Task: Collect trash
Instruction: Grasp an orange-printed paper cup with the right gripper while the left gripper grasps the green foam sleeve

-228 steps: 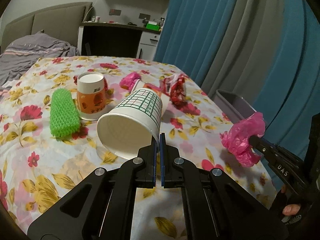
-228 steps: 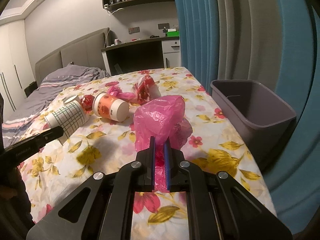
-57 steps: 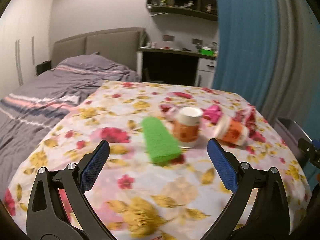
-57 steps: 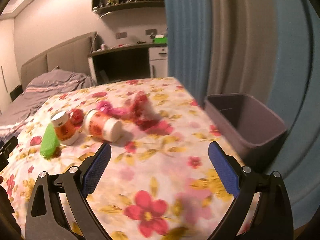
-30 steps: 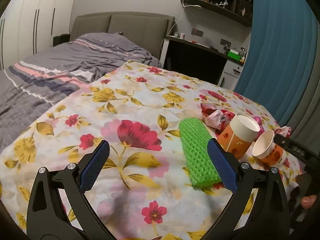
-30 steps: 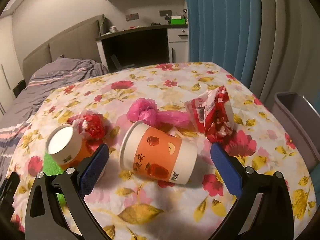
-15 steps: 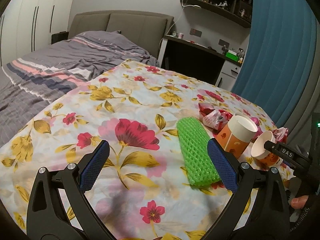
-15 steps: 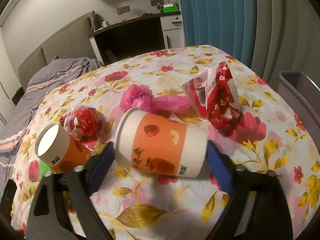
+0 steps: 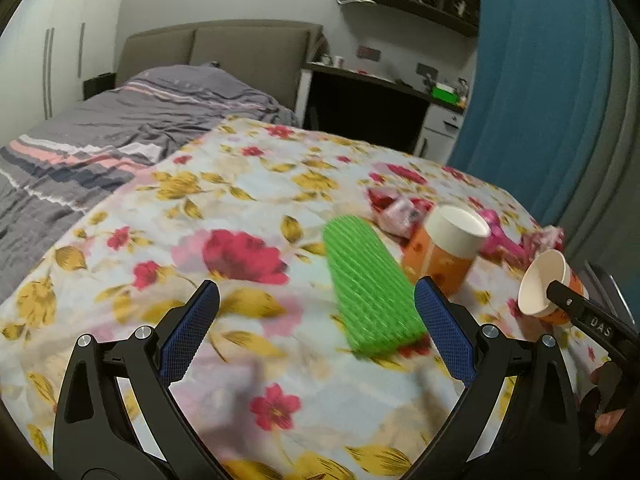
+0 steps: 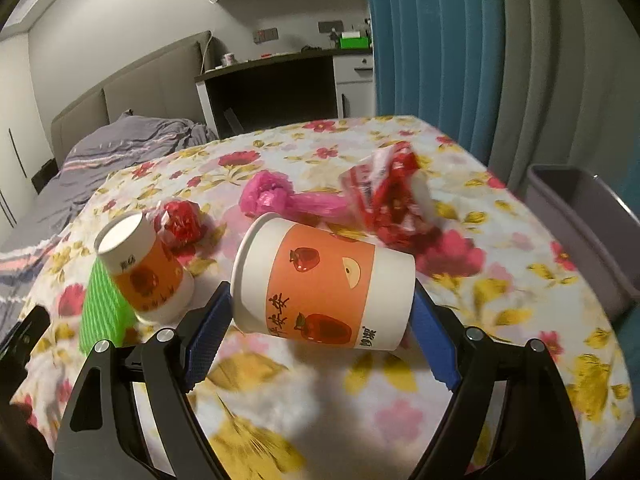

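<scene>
Orange paper cup (image 10: pixel 324 284) lies on its side between my right gripper (image 10: pixel 320 328) jaws, long axis crosswise to them, open mouth to my left, base to my right. Both blue pads press its ends; in the left wrist view the cup (image 9: pixel 548 288) appears raised above the floral bench (image 9: pixel 240 208). My left gripper (image 9: pixel 316 332) hangs with jaws spread wide, holding nothing, above the cloth near the green mesh sleeve (image 9: pixel 370 284), whose long axis runs away from me. A second orange cup (image 10: pixel 144 268) stands beside it. Pink bag (image 10: pixel 280 196) and red wrapper (image 10: pixel 388 196) lie beyond; grey bin (image 10: pixel 588 224) sits at right.
</scene>
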`<state>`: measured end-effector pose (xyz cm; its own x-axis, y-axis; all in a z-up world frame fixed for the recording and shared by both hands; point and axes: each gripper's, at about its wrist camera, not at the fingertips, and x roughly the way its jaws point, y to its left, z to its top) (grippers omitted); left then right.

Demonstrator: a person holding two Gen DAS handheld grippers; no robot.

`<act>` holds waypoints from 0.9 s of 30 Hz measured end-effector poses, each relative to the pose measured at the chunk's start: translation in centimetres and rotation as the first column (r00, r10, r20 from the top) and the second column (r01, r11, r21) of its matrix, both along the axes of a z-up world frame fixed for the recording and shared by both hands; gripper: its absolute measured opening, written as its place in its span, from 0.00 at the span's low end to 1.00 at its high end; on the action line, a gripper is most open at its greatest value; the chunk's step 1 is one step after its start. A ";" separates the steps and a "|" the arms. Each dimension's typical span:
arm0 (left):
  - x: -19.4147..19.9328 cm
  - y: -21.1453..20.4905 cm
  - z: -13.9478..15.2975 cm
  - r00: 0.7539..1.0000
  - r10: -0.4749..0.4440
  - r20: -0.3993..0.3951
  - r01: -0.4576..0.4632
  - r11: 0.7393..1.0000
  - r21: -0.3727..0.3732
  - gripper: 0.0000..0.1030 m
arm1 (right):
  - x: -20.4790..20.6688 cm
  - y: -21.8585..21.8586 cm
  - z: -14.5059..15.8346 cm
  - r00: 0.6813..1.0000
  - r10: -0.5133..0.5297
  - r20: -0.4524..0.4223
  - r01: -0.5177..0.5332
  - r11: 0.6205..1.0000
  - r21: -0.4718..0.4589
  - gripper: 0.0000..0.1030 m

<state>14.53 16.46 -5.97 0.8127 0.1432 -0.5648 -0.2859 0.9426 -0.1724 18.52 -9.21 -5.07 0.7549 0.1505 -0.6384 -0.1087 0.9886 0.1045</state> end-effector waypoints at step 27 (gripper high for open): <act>6.4 -1.2 -2.6 0.981 -0.097 -0.171 0.080 0.991 -0.107 0.68 | -3.2 -4.1 -0.5 1.000 -0.004 0.020 0.004 1.000 0.025 0.80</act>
